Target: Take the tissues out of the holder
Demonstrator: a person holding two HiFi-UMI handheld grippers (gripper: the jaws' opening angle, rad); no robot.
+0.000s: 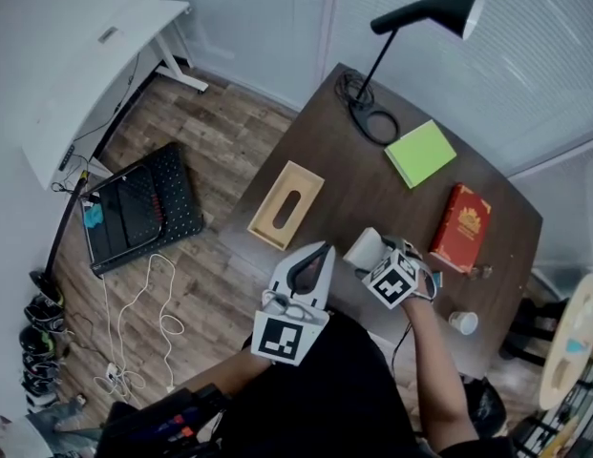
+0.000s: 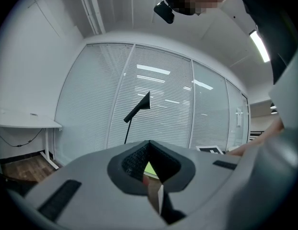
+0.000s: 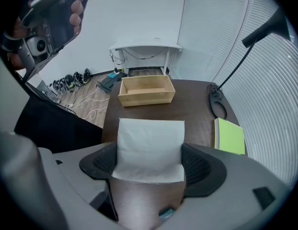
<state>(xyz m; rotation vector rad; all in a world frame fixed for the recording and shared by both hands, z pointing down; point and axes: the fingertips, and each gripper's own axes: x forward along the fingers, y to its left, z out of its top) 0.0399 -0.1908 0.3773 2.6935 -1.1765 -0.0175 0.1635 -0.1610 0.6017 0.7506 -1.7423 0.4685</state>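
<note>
The wooden tissue holder (image 1: 286, 205) lies on the dark table (image 1: 363, 198) near its left edge; in the right gripper view the holder (image 3: 146, 90) is far ahead of the jaws. My right gripper (image 1: 372, 253) is shut on a white stack of tissues (image 3: 149, 147), held above the table and apart from the holder. The tissues (image 1: 364, 247) show as a pale block at its tip. My left gripper (image 1: 318, 254) hangs off the table's near edge, jaws shut with nothing between them; in its own view the left gripper (image 2: 149, 150) points up at the blinds.
A black desk lamp (image 1: 425, 12) stands at the table's far end, its base (image 1: 372, 122) ringed by cable. A green notebook (image 1: 420, 153), a red book (image 1: 460, 227) and a small white cup (image 1: 462, 322) lie to the right. A black case (image 1: 138, 208) and cables are on the floor.
</note>
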